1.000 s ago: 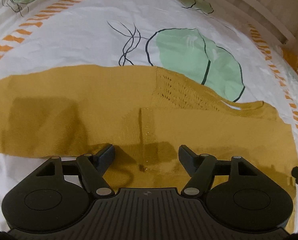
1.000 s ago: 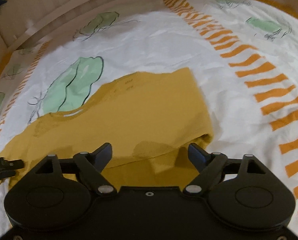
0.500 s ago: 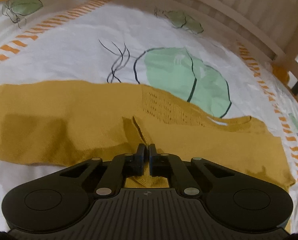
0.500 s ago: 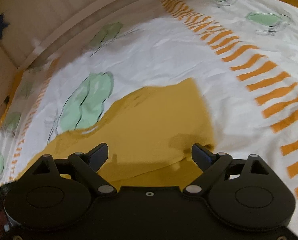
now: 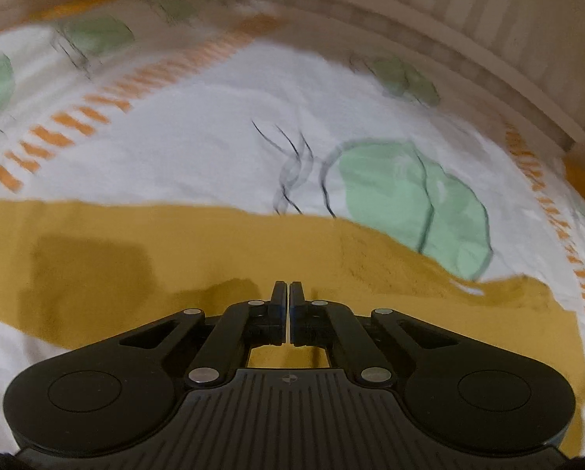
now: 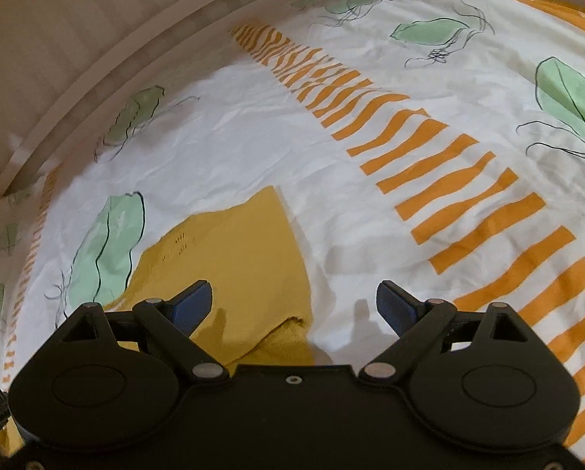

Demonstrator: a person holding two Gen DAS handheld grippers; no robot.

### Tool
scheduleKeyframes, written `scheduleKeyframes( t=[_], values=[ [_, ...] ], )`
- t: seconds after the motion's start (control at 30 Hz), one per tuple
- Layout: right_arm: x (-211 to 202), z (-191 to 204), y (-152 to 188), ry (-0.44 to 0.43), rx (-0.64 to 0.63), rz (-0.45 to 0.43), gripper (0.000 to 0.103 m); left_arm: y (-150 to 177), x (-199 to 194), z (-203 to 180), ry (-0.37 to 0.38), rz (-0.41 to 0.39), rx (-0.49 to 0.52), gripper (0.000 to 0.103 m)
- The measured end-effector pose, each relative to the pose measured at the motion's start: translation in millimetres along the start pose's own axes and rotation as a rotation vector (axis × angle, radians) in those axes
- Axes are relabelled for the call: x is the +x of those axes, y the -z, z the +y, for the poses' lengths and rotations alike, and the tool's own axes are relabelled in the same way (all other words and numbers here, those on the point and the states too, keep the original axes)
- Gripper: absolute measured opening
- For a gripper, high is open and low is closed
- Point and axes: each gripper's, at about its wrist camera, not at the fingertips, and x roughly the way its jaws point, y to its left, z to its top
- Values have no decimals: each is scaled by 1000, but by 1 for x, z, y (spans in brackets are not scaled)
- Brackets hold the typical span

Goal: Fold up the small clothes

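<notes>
Left claw (image 5: pixel 289 293): clenched. The two fingers (image 5: pixel 278 305) stand parallel and all but touching, with only a thin pale slit between them. Whether a fold of cloth is pinched in that slit cannot be told — the left wrist view is blurred and no fabric shows between the pads. The claw points forward and low over the mustard-yellow knit garment (image 5: pixel 174 258), which spreads in a wide band directly ahead of and beneath the fingertips, reaching from the left edge of the view to the right.

Right claw (image 6: pixel 294 305): released. Its blue-padded fingers (image 6: pixel 192 305) are set wide apart and tilted down toward the bed. The left pad sits over the knit garment (image 6: pixel 233 246); the right pad sits over bare sheet, clear of the cloth. The garment's right edge and a folded-over corner lie in the gap between the pads, nearer the left one.

Garment position: flat on the bed sheet (image 6: pixel 253 137), with an openwork panel near its upper edge, beside a green leaf print (image 6: pixel 108 243).

Surroundings: the sheet is white with orange dash stripes (image 6: pixel 429 164) — these run diagonally to the right of the right claw. A pale wooden bed rail (image 5: pixel 429 51) curves behind the sheet.
</notes>
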Motion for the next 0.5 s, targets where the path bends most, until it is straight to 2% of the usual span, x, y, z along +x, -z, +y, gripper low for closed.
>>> scheduleKeyframes(
  t=[0.2, 0.27, 0.37, 0.43, 0.5],
  values=[
    [2, 5, 4, -25, -8, 10, 93, 10, 20, 1, 201, 120, -81, 9],
    [2, 9, 5, -41, -23, 15, 93, 15, 26, -1, 201, 154, -81, 37],
    [6, 14, 8, -54, -46, 37, 93, 20, 27, -7, 176, 144, -37, 41],
    [7, 16, 9, -58, -55, 45, 93, 21, 27, -10, 155, 141, -16, 47],
    [7, 18, 10, -65, -58, 47, 93, 21, 28, -8, 151, 145, -25, 47]
  ],
)
